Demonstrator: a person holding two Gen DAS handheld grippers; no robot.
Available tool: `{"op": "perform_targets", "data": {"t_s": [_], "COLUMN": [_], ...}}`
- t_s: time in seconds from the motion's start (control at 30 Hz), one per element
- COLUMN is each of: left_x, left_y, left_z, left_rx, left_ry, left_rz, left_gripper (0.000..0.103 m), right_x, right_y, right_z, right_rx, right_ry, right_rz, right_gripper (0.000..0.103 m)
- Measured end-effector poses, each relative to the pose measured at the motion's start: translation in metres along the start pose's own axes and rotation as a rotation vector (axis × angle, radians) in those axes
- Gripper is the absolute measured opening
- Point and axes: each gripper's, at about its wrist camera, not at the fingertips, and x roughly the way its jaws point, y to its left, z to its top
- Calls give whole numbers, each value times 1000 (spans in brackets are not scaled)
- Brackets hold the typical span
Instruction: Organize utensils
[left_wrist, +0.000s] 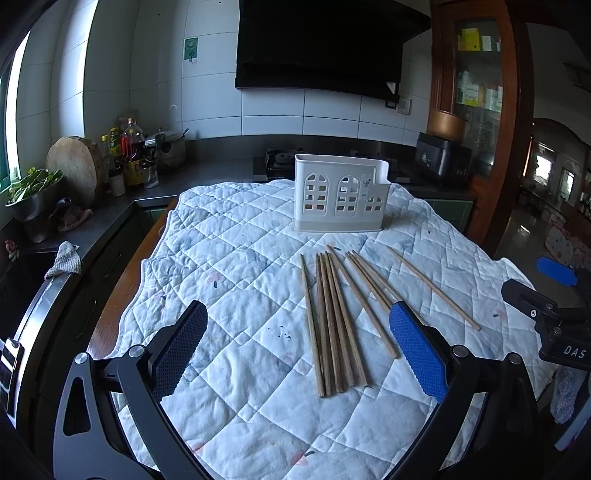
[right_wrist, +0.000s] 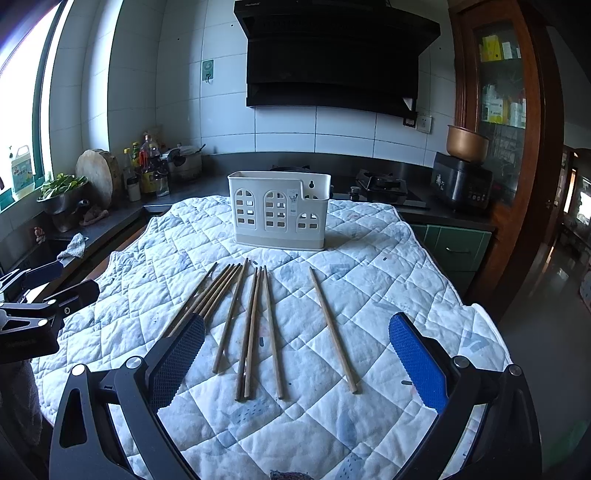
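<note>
A white plastic utensil holder (left_wrist: 340, 192) with arched window cut-outs is standing upright at the far end of a quilted cloth (left_wrist: 236, 266) covering the table; nothing is showing above its rim, and what can be seen through the cut-outs looks bare. A small sticker on its front is too small to read. Wooden chopsticks (left_wrist: 334, 321) are lying loose on the quilt in front of the holder, most bunched side by side, a few fanned out, and one single chopstick (left_wrist: 434, 288) lying apart on the right. The left gripper (left_wrist: 295, 350) is hovering low over the quilt with its blue-padded fingers spread wide, holding nothing, the bunch lying between them. The right gripper (right_wrist: 295, 360) is likewise hanging wide open and empty above the near ends of the chopsticks. In the left wrist view the right gripper's black body is carrying the white letters "DAS", cut off at the frame edge. On the counter behind, a steel bowl (left_wrist: 31, 206) is holding leafy greens, beside condiment bottles (left_wrist: 127, 155) whose labels are unreadable.
</note>
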Motion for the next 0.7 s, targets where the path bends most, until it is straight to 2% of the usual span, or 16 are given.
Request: {"op": "perform_targets", "data": {"t_s": [0.7], "left_x": [17], "left_y": [2], "left_z": [-1], "left_rx": [-19], "left_ry": [26], "left_rz": [1], "left_gripper": [98], "right_x": [15], "right_y": [0], "right_z": [-2], "right_rx": [-3], "right_ry": [22], "right_rz": [6], "right_gripper": [97]}}
